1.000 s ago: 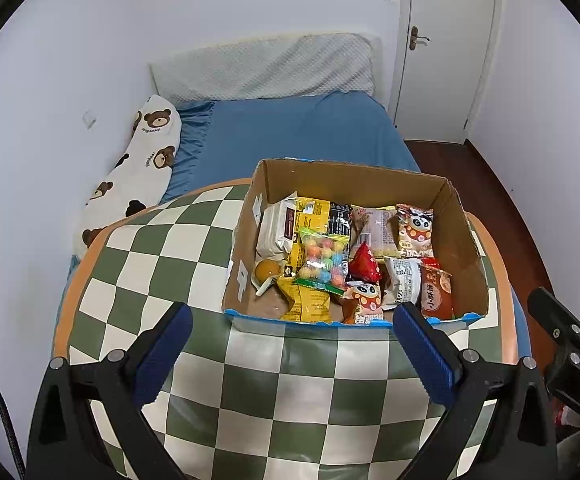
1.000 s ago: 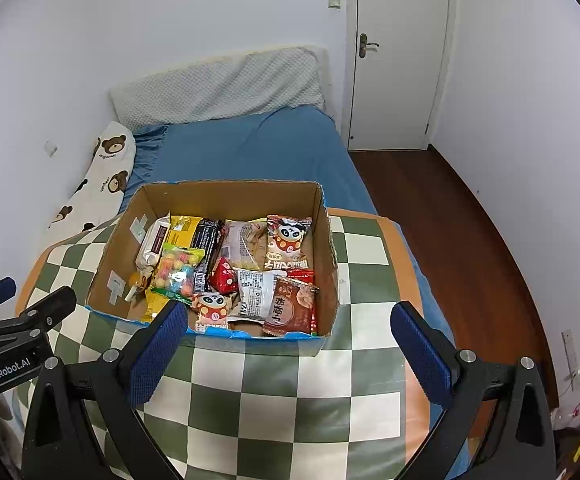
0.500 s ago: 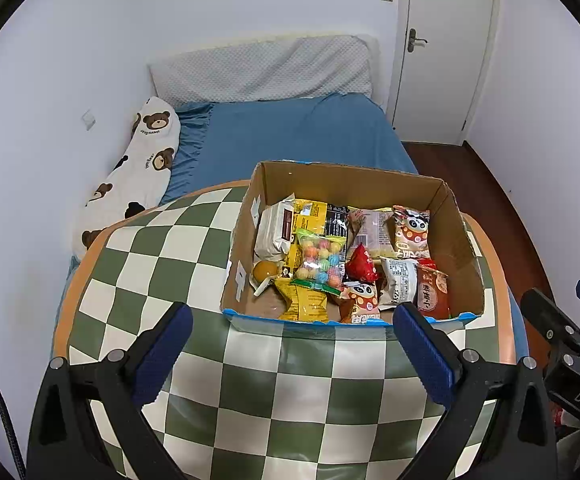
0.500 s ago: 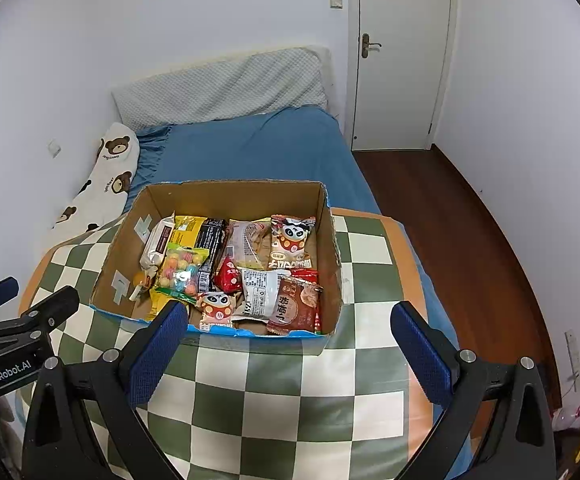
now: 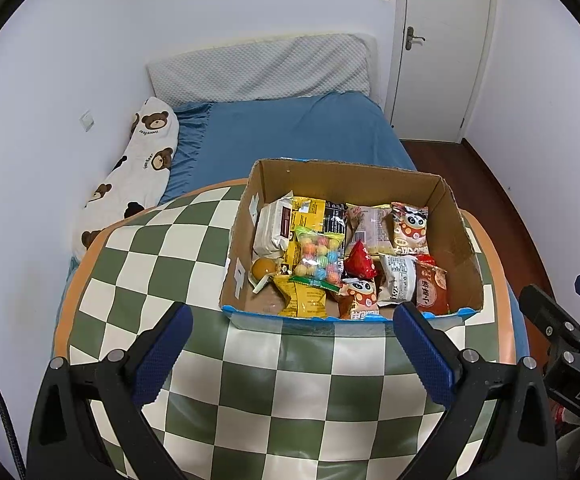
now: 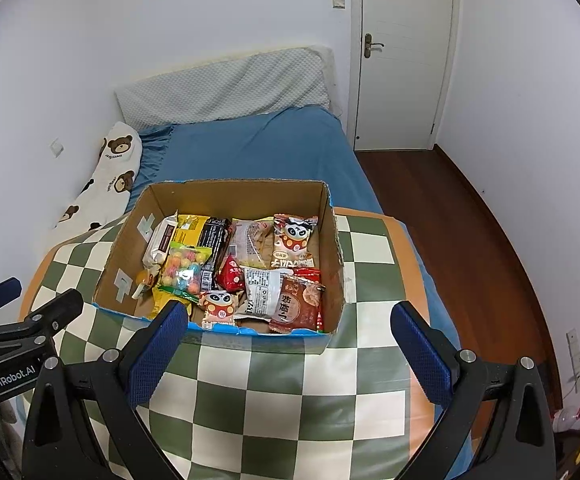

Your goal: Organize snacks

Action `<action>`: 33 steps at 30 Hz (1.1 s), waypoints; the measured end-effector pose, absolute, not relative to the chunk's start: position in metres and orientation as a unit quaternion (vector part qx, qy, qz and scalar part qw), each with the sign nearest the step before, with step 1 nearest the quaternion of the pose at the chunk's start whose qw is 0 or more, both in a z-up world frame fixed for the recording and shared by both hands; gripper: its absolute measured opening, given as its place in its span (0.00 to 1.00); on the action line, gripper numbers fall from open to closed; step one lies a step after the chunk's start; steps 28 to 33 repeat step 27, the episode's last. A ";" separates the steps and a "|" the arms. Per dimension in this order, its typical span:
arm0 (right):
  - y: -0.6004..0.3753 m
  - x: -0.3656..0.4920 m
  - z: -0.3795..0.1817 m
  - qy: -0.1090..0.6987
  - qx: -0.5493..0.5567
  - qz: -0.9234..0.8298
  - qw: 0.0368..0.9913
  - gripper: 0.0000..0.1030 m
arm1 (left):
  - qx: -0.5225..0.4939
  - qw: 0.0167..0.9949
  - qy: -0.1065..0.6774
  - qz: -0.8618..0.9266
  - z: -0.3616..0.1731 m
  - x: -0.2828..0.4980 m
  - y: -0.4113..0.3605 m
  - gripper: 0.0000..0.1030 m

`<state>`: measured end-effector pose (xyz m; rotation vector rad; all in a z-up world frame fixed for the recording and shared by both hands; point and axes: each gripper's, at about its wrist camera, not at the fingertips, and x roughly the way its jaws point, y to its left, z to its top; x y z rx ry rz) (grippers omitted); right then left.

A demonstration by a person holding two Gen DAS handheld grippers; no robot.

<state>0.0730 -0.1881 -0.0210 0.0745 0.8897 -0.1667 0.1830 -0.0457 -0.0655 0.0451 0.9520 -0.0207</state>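
Observation:
An open cardboard box (image 5: 456, 236) (image 6: 128, 248) sits on a round green-and-white checked table (image 5: 162, 256) (image 6: 370, 364). It holds several snack packets: a bag of coloured candy balls (image 5: 317, 258) (image 6: 184, 267), a small red packet (image 5: 360, 260) (image 6: 232, 274), panda-print packets (image 5: 409, 230) (image 6: 294, 242), a white packet (image 5: 274, 226) and a dark red packet (image 5: 430, 290) (image 6: 300, 304). My left gripper (image 5: 292, 350) is open and empty, hovering short of the box's near edge. My right gripper (image 6: 290, 350) is open and empty at the box's near right corner.
A bed with a blue sheet (image 5: 290, 128) (image 6: 250, 148) lies behind the table, with a bear-print pillow (image 5: 138, 176) (image 6: 102, 184) along the left wall. A closed white door (image 5: 442, 48) (image 6: 402, 56) and brown wood floor (image 6: 462, 216) are at the right.
Both grippers have drawn back slightly from the box, which sits a little farther up in each view. Both stay open and empty.

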 end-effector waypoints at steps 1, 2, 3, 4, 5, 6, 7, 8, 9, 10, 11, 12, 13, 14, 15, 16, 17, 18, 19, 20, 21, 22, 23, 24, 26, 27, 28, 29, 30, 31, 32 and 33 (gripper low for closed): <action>-0.187 0.073 -0.021 0.430 0.035 -0.079 0.899 1.00 | 0.022 0.889 0.458 -0.010 -0.065 0.183 -0.046 1.00; -0.187 0.072 -0.021 0.430 0.035 -0.078 0.899 1.00 | 0.021 0.889 0.458 -0.010 -0.065 0.183 -0.045 1.00; -0.186 0.072 -0.021 0.430 0.035 -0.077 0.899 1.00 | 0.021 0.889 0.458 -0.009 -0.066 0.183 -0.046 1.00; -0.186 0.072 -0.021 0.430 0.034 -0.076 0.899 1.00 | 0.022 0.889 0.458 -0.010 -0.065 0.183 -0.046 1.00; -0.186 0.072 -0.021 0.430 0.034 -0.076 0.899 1.00 | 0.021 0.889 0.458 -0.009 -0.065 0.183 -0.045 1.00; -0.186 0.072 -0.021 0.430 0.035 -0.076 0.899 1.00 | 0.021 0.889 0.458 -0.010 -0.065 0.182 -0.045 1.00; -0.186 0.072 -0.021 0.430 0.034 -0.076 0.899 1.00 | 0.022 0.889 0.458 -0.010 -0.065 0.182 -0.045 1.00; -0.185 0.072 -0.021 0.430 0.035 -0.076 0.899 1.00 | 0.022 0.889 0.458 -0.010 -0.065 0.182 -0.045 1.00; -0.185 0.072 -0.021 0.430 0.035 -0.076 0.899 1.00 | 0.022 0.889 0.458 -0.011 -0.064 0.182 -0.045 1.00; -0.185 0.072 -0.021 0.430 0.034 -0.076 0.899 1.00 | 0.022 0.889 0.457 -0.010 -0.065 0.182 -0.045 1.00; -0.185 0.072 -0.021 0.430 0.034 -0.076 0.899 1.00 | 0.022 0.889 0.457 -0.010 -0.064 0.182 -0.045 1.00; -0.185 0.072 -0.021 0.430 0.035 -0.076 0.899 1.00 | 0.022 0.889 0.457 -0.011 -0.065 0.182 -0.045 1.00; -0.185 0.072 -0.021 0.430 0.035 -0.076 0.899 1.00 | 0.023 0.889 0.457 -0.010 -0.064 0.182 -0.045 1.00; -0.185 0.072 -0.021 0.429 0.034 -0.076 0.899 1.00 | 0.022 0.889 0.457 -0.011 -0.065 0.182 -0.045 1.00; -0.185 0.072 -0.021 0.430 0.034 -0.076 0.899 1.00 | 0.022 0.889 0.458 -0.012 -0.065 0.182 -0.045 1.00; -0.185 0.072 -0.021 0.430 0.035 -0.076 0.899 1.00 | 0.023 0.889 0.457 -0.011 -0.065 0.182 -0.045 1.00; -0.186 0.072 -0.021 0.430 0.036 -0.076 0.899 1.00 | 0.024 0.889 0.457 -0.010 -0.064 0.182 -0.045 1.00; -0.186 0.072 -0.021 0.430 0.035 -0.075 0.899 1.00 | 0.023 0.889 0.457 -0.011 -0.064 0.182 -0.045 1.00; -0.185 0.072 -0.021 0.429 0.034 -0.075 0.899 1.00 | 0.022 0.889 0.457 -0.010 -0.065 0.182 -0.046 1.00; -0.185 0.072 -0.020 0.429 0.034 -0.075 0.899 1.00 | 0.023 0.889 0.457 -0.010 -0.064 0.182 -0.045 1.00; -0.185 0.072 -0.020 0.429 0.035 -0.075 0.899 1.00 | 0.022 0.889 0.457 -0.010 -0.064 0.182 -0.045 1.00; -0.185 0.072 -0.020 0.429 0.034 -0.074 0.900 1.00 | 0.022 0.889 0.457 -0.010 -0.065 0.182 -0.046 1.00; -0.185 0.072 -0.020 0.429 0.033 -0.075 0.900 1.00 | 0.022 0.889 0.456 -0.010 -0.064 0.182 -0.045 1.00; -0.185 0.072 -0.020 0.429 0.034 -0.075 0.900 1.00 | 0.023 0.890 0.456 -0.010 -0.064 0.182 -0.046 1.00; -0.185 0.072 -0.019 0.429 0.034 -0.075 0.900 1.00 | 0.024 0.891 0.453 -0.012 -0.062 0.180 -0.045 1.00; -0.185 0.072 -0.019 0.428 0.034 -0.075 0.900 1.00 | 0.026 0.891 0.452 -0.012 -0.061 0.180 -0.045 1.00; -0.185 0.072 -0.019 0.428 0.034 -0.075 0.900 1.00 | 0.026 0.891 0.452 -0.012 -0.061 0.180 -0.045 1.00; -0.185 0.072 -0.019 0.428 0.034 -0.075 0.900 1.00 | 0.026 0.891 0.452 -0.012 -0.061 0.180 -0.045 1.00; -0.185 0.072 -0.019 0.428 0.034 -0.075 0.900 1.00 | 0.026 0.891 0.452 -0.012 -0.061 0.180 -0.045 1.00; -0.185 0.072 -0.019 0.428 0.034 -0.075 0.900 1.00 | 0.026 0.891 0.452 -0.012 -0.061 0.180 -0.045 1.00; -0.185 0.072 -0.019 0.428 0.034 -0.075 0.900 1.00 | 0.026 0.891 0.452 -0.012 -0.061 0.180 -0.045 1.00; -0.185 0.072 -0.019 0.428 0.034 -0.075 0.900 1.00 | 0.026 0.891 0.452 -0.012 -0.061 0.180 -0.045 1.00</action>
